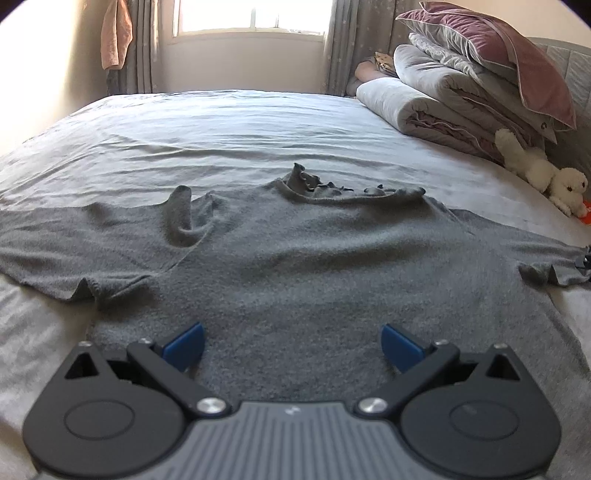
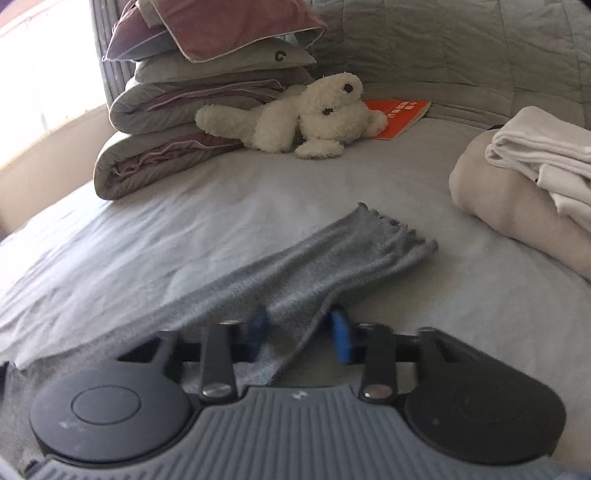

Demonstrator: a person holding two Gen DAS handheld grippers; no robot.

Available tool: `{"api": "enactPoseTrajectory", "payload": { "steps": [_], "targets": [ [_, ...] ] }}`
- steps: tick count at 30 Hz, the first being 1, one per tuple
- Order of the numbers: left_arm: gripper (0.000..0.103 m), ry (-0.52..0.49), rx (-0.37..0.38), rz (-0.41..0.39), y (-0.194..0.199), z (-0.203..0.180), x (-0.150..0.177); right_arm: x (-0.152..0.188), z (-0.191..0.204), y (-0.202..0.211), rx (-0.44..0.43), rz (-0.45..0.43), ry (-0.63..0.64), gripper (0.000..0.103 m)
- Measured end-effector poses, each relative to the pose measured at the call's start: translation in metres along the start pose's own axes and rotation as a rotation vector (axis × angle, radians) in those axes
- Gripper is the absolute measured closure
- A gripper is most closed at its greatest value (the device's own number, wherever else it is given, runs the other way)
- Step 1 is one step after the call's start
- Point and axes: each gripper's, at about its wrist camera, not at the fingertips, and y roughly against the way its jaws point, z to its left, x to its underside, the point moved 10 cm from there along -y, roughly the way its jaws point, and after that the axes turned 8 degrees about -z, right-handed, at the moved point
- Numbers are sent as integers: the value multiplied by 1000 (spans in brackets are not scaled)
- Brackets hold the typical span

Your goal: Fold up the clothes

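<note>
While the grey sweater (image 1: pixel 295 251) lies spread flat on the bed (image 1: pixel 221 125), my left claw (image 1: pixel 291 345) hovers wide open over its hem. Only my right view shows its sleeve (image 2: pixel 314 266), bunched between the pads of my right claw (image 2: pixel 299 330), which grips it, plus folded clothes (image 2: pixel 528 184). Both show the white plush dog (image 2: pixel 314 114) beside stacked duvets (image 1: pixel 461 85).

White plush dog (image 2: pixel 314 118) lying beside stacked quilts (image 2: pixel 177 122); orange booklet (image 2: pixel 400 118) behind it; window (image 1: pixel 251 18) beyond bed (image 1: pixel 221 125).
</note>
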Motion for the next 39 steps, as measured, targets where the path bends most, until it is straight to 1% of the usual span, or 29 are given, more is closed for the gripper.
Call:
{"api": "enactPoseTrajectory", "payload": {
  "steps": [1,4,6,7,9,11,12,15,17,20,22,23,24,27,29,31,33,35,36,37,39],
  "targets": [
    [1,3,4,2,0,0,0,-1,0,1,-3,-3,-3,94],
    [1,10,16,7,1,2,0,-6,6,5,-19,-18,3,95],
    [1,14,16,9,2,3,0,-5,10,5,-20,1,36,95],
    [1,18,15,10,2,3,-1,-4,11,6,-17,16,40,87],
    [1,31,16,11,2,4,-2,0,11,9,-10,48,42,86],
    [1,46,20,10,1,4,-5,3,10,12,-3,79,43,71],
    [1,53,27,7,-1,3,-8,2,11,17,0,85,43,61],
    [1,77,51,-15,-4,0,-18,-7,20,33,-10,73,60,56],
    [1,80,64,-32,-7,-4,-24,-14,38,41,-56,65,84,53],
    [1,69,71,-43,-13,-10,-28,-16,88,45,-217,83,152,46],
    [1,57,63,-24,-20,-11,-23,-14,124,46,-337,106,195,32],
    [1,53,57,-11,-23,-11,-19,-12,143,45,-402,124,214,30],
    [1,40,50,-8,-25,-12,-17,-6,165,43,-477,151,236,28],
    [1,-7,31,-13,-26,-14,-15,12,223,37,-653,223,321,28],
    [1,-31,24,-13,-27,-16,-14,22,257,32,-725,236,397,28],
    [1,-48,17,-13,-27,-17,-13,33,286,24,-771,253,477,28],
    [1,-56,13,-13,-27,-17,-12,45,307,18,-806,291,536,31],
    [1,-57,13,-13,-27,-17,-12,58,321,17,-842,321,585,38],
    [1,-57,13,-13,-27,-17,-12,67,326,20,-853,332,619,48],
    [1,-57,12,-13,-27,-17,-12,75,329,24,-861,341,653,71],
    [1,-60,10,-13,-27,-17,-12,79,334,25,-844,308,689,100]
  ]
}}
